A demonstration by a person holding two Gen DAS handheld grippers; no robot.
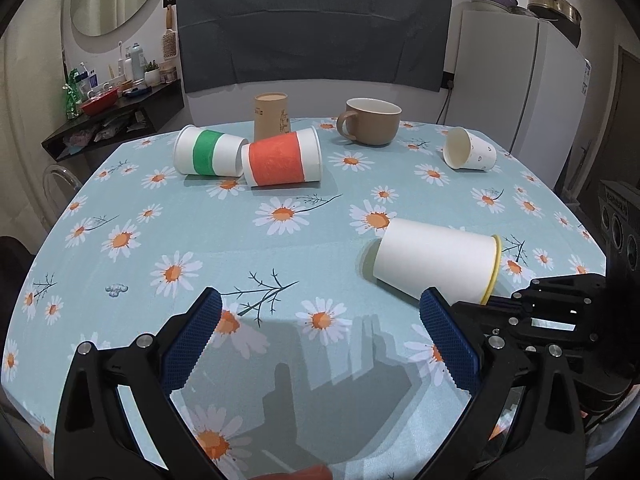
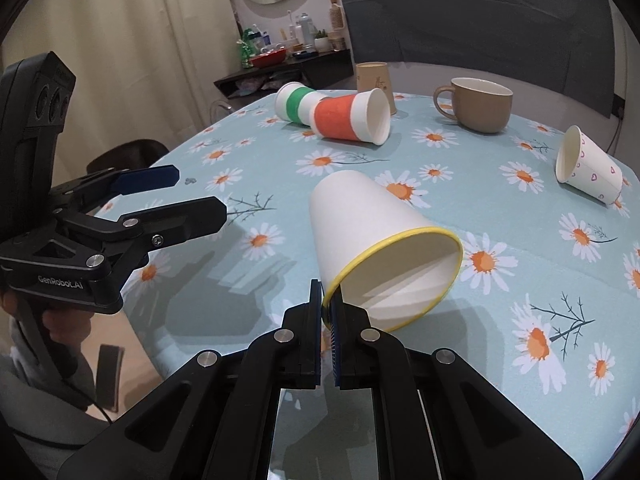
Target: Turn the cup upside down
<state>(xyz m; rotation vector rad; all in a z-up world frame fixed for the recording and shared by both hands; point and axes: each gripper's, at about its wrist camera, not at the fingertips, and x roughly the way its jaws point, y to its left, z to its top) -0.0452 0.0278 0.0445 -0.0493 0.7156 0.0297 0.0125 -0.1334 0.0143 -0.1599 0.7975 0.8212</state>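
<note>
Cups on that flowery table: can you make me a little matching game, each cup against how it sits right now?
Things:
1. yellow-rimmed white cup
2. brown mug
3. red-banded cup
4. heart-print cup

States:
A. upright, handle toward the left of the left wrist view
B. on its side, base against the green-banded cup
C. rim pinched by the right gripper
D. on its side, alone near the table's right edge

Pairs: 1-C, 2-A, 3-B, 4-D

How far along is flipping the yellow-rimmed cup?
Done: the right tongs are shut on the rim of the yellow-rimmed cup. In hand: the cup lies tilted on its side on the tablecloth. Left: turning it mouth-down. The left tongs are open, holding nothing.
</note>
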